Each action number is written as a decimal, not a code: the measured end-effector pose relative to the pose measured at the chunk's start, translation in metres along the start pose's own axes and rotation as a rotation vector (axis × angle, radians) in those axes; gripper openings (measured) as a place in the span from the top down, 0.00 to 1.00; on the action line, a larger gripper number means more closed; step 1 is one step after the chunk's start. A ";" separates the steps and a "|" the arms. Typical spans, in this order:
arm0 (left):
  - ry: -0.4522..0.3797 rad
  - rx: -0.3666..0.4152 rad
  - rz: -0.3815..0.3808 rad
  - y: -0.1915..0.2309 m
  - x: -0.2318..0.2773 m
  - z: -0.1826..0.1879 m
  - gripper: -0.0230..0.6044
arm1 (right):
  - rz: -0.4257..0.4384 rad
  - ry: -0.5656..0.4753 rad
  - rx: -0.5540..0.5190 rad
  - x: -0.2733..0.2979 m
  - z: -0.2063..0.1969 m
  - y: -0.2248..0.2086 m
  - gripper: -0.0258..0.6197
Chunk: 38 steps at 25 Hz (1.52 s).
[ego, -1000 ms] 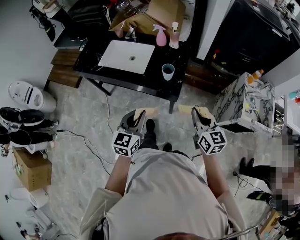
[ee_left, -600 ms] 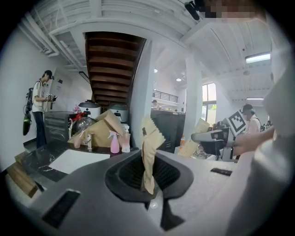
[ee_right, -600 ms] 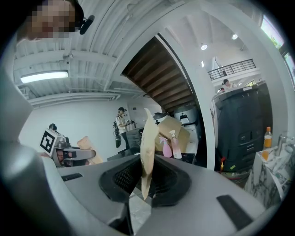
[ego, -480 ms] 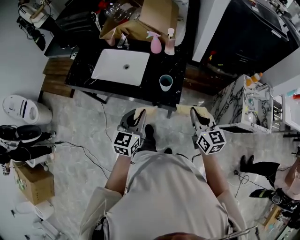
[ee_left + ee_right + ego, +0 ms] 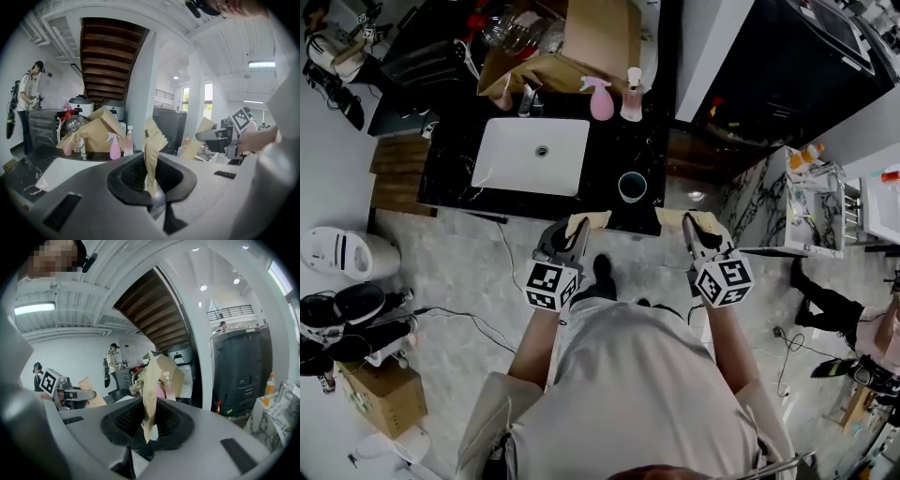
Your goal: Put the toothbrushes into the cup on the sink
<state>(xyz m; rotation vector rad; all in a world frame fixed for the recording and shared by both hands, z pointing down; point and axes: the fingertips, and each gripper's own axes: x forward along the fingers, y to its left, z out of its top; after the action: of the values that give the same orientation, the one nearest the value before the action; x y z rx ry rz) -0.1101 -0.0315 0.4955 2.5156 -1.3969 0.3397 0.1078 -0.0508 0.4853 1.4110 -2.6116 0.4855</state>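
Note:
A blue-green cup stands on the black counter, right of the white sink basin. My left gripper is shut on a tan paper-wrapped toothbrush, just short of the counter's front edge. My right gripper is shut on a second tan paper-wrapped toothbrush, a little right of the cup. In the left gripper view the packet rises upright from the left gripper. The right gripper view shows the other packet clamped upright in the right gripper.
A pink spray bottle, a pump bottle and a cardboard box stand behind the basin. A marble-patterned cabinet is to the right, a white bin and floor cables to the left. A person stands far back.
The counter and cup have come closer to both grippers as the person walked toward the sink. Both packets stay clamped as before.

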 end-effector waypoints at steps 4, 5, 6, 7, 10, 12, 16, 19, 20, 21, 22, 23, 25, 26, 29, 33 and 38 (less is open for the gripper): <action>0.011 0.023 -0.046 0.028 0.024 0.010 0.91 | -0.053 0.001 0.005 0.024 0.010 -0.006 0.85; 0.013 0.028 -0.057 0.034 0.030 0.013 0.91 | -0.064 0.001 0.007 0.029 0.012 -0.007 0.85; 0.015 0.032 -0.069 0.040 0.035 0.015 0.91 | -0.076 0.001 0.009 0.035 0.013 -0.007 0.85; 0.017 0.034 -0.081 0.044 0.040 0.017 0.91 | -0.087 0.002 0.010 0.039 0.015 -0.007 0.85; 0.020 0.039 -0.120 0.056 0.052 0.020 0.91 | -0.119 0.002 0.011 0.051 0.018 -0.006 0.85; 0.020 0.044 -0.143 0.062 0.058 0.022 0.91 | -0.139 -0.001 0.014 0.057 0.020 -0.005 0.85; 0.023 0.048 -0.178 0.071 0.065 0.023 0.91 | -0.169 0.004 0.017 0.065 0.021 -0.003 0.85; 0.030 0.049 -0.195 0.075 0.070 0.023 0.91 | -0.179 0.010 0.020 0.072 0.022 -0.002 0.85; 0.031 0.048 -0.198 0.076 0.071 0.023 0.91 | -0.180 0.013 0.021 0.073 0.022 -0.001 0.85; 0.031 0.045 -0.199 0.076 0.071 0.023 0.91 | -0.178 0.016 0.021 0.074 0.022 -0.001 0.85; 0.031 0.042 -0.200 0.076 0.071 0.022 0.91 | -0.176 0.018 0.019 0.075 0.021 0.000 0.85; 0.030 0.039 -0.198 0.076 0.071 0.022 0.91 | -0.173 0.021 0.017 0.076 0.021 0.001 0.85; 0.028 0.032 -0.190 0.076 0.071 0.020 0.91 | -0.163 0.025 0.011 0.078 0.021 0.002 0.85; 0.029 0.028 -0.183 0.076 0.070 0.019 0.91 | -0.157 0.027 0.009 0.078 0.022 0.002 0.85; 0.028 0.016 -0.157 0.076 0.069 0.017 0.91 | -0.133 0.032 0.004 0.079 0.023 0.001 0.85; 0.017 -0.008 -0.104 0.078 0.066 0.017 0.91 | -0.086 0.045 -0.002 0.088 0.023 0.001 0.85; 0.016 -0.042 -0.042 0.080 0.061 0.013 0.91 | -0.028 0.065 -0.020 0.103 0.019 0.001 0.85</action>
<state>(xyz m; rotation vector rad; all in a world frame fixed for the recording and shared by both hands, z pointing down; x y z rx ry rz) -0.1456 -0.1248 0.5105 2.4983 -1.3294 0.3184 0.0510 -0.1377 0.4948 1.3999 -2.5352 0.4918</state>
